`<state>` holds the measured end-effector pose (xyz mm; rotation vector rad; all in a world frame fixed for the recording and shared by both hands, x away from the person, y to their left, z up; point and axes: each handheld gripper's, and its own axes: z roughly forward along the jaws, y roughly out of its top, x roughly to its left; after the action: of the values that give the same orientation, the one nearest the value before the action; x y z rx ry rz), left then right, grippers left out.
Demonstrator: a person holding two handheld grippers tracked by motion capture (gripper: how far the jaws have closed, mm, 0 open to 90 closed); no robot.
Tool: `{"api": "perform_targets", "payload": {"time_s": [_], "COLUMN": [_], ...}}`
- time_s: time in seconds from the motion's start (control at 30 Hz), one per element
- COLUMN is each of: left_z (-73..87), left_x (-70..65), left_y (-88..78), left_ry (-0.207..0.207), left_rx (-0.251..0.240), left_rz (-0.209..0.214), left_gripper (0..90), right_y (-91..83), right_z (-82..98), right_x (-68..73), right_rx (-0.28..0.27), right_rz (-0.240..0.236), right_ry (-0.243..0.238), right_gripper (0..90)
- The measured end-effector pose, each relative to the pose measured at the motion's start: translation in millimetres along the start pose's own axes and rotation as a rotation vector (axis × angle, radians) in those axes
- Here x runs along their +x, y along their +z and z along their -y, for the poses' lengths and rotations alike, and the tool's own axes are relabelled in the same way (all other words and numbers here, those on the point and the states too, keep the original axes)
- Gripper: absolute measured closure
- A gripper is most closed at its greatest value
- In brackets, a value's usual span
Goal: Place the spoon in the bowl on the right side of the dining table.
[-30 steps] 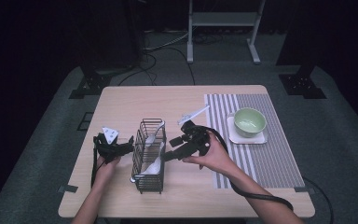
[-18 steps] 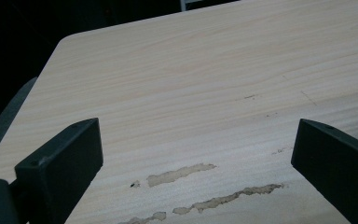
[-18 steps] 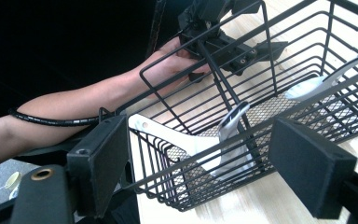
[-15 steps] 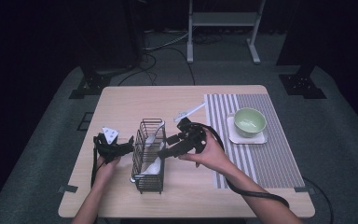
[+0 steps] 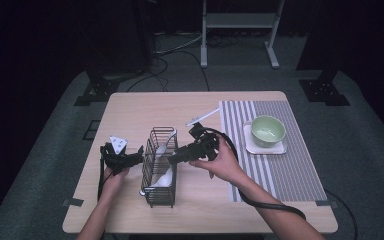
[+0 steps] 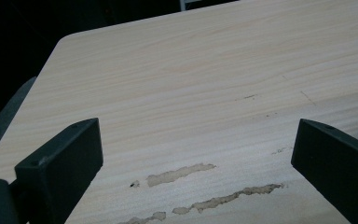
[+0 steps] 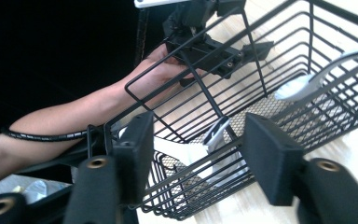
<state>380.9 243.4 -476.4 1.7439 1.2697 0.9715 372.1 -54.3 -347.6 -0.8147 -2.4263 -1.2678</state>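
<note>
Your table point(image 5: 145, 107) is a pale wooden top with bare room across its far-left corner and along its near edge. A striped mat point(image 5: 290, 165) covers the right end from the far edge almost to the near edge, and on it, toward the far side, a green bowl point(image 5: 267, 130) sits on a small white square plate point(image 5: 265, 147). A white utensil point(image 5: 202, 118) lies just off the mat's far-left corner. The black wire basket point(image 5: 160, 167) stands left of the middle, nearer the near edge, between your two hands, and it blocks the straight path from one to the other. Inside it lie white and silver pieces of cutlery point(image 7: 216, 133), one pale handle point(image 5: 164, 145) leaning over the far rim. Your right gripper point(image 5: 172, 159) reaches into the basket from the right side; its jaws have just been closing and now stand about half apart on either side of the basket's wire rim, pressing on nothing you can make out. Your left gripper point(image 5: 139, 151) rests just beside the basket's left wall, jaws spread wide over bare wood and empty.
</note>
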Motion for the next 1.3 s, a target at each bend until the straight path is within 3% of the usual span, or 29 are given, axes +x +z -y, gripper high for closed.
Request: {"api": "perform_targets", "payload": {"time_s": [0.13, 0.17, 0.47, 0.6, 1.03, 1.3], "left_z": [0.0, 0.0, 0.0, 0.0, 0.0, 0.0], "left_x": [-0.1, 0.0, -0.1, -0.4, -0.2, -0.4], "left_y": [-0.1, -0.1, -0.2, -0.2, -0.1, 0.1], "left_ry": [0.001, 0.000, 0.002, 0.006, 0.003, 0.009], "left_rx": [0.001, 0.001, -0.001, 0.000, -0.001, -0.002], "left_rz": [0.000, 0.000, 0.001, 0.001, 0.001, 0.001], "left_gripper": [1.0, 1.0, 1.0, 1.0, 1.0, 1.0], "right_y": [0.6, 1.4, 1.7, 0.9, -3.0, -10.8], "right_z": [-0.9, -0.2, 2.4, 2.7, 2.8, 2.1], "right_x": [-1.3, -1.0, 1.1, 1.9, 7.0, 7.7], "right_rx": [-0.002, 0.002, -0.006, -0.011, -0.045, -0.077], "right_rz": [0.004, 0.006, 0.056, 0.058, 0.047, 0.026], "right_ry": [0.029, 0.040, 0.035, 0.033, 0.023, 0.050], "right_gripper": [54.9, 60.2, 79.5, 84.3, 85.2, 85.3]}}
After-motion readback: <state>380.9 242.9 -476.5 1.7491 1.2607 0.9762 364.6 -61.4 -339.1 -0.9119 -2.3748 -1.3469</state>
